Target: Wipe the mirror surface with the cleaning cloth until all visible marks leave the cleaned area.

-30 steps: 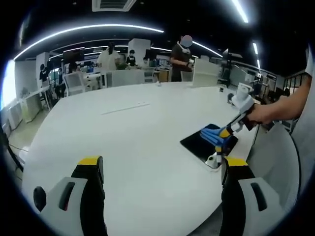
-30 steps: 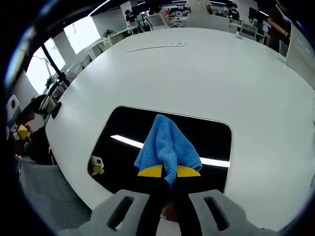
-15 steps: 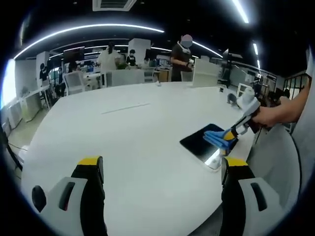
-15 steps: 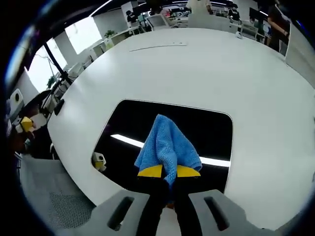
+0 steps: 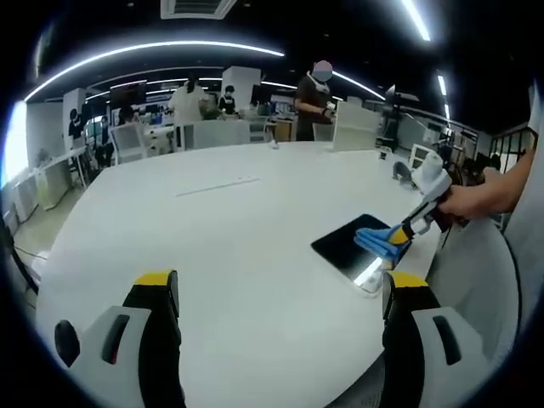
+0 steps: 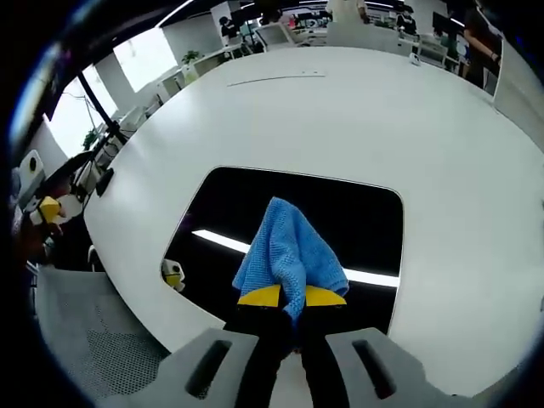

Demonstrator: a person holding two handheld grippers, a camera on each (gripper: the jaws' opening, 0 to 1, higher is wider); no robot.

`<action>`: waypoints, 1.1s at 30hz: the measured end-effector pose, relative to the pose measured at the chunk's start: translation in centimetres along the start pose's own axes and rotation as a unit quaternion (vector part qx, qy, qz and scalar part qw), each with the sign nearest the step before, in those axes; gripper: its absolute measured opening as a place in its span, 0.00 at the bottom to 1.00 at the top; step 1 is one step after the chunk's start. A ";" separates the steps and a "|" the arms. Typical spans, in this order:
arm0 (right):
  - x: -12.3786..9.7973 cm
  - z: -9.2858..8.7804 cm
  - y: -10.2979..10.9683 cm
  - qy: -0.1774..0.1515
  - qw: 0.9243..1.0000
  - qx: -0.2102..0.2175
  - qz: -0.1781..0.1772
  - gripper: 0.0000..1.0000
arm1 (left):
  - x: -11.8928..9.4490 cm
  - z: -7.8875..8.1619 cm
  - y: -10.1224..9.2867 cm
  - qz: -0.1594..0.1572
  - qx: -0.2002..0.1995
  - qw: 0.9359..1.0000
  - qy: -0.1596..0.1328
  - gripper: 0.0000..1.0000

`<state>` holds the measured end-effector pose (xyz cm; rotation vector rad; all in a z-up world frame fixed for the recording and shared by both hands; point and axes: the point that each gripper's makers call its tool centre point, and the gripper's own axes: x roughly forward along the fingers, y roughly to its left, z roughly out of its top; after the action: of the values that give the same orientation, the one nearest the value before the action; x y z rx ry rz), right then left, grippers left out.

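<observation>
A dark rectangular mirror (image 6: 246, 204) lies flat on the white table (image 6: 357, 110), near its edge. My right gripper (image 6: 291, 297) is shut on a blue cleaning cloth (image 6: 287, 246), which rests on the mirror's near half. A bright strip of ceiling light reflects in the glass beside the cloth. In the left gripper view the mirror (image 5: 338, 246) sits at the right, with the cloth (image 5: 374, 239) on it, the right gripper (image 5: 406, 228) over it and a hand (image 5: 476, 200) holding that gripper. My left gripper (image 5: 281, 282) hovers open over the table, well left of the mirror.
A small white and yellow piece (image 6: 172, 275) sits at the mirror's left edge. A mesh chair (image 6: 93, 340) stands below the table edge. Far across the table stand people (image 5: 313, 95), chairs and desks. A thin seam (image 5: 217, 185) runs across the tabletop.
The right gripper has drawn back a little with the cloth toward the mirror's near edge. The left gripper has stayed still and open.
</observation>
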<state>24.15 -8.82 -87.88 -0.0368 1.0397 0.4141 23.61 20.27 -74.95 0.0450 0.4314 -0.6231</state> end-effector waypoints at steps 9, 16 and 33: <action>-0.1 0.0 0.1 0.000 1.000 -0.003 -0.001 0.02 | -0.2 0.1 -0.4 0.000 0.001 1.000 0.002 0.99; -0.2 -0.1 0.2 0.003 1.000 0.001 -0.001 0.02 | -0.2 0.0 -0.2 0.001 0.000 1.000 0.003 0.99; -0.6 -0.7 0.1 0.017 1.000 0.009 0.020 0.02 | 0.4 0.4 -0.7 -0.005 0.002 1.000 0.005 0.99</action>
<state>23.25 -9.05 -87.78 -0.0078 1.0787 0.4410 23.62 19.41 -74.72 0.0503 0.4391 -0.6337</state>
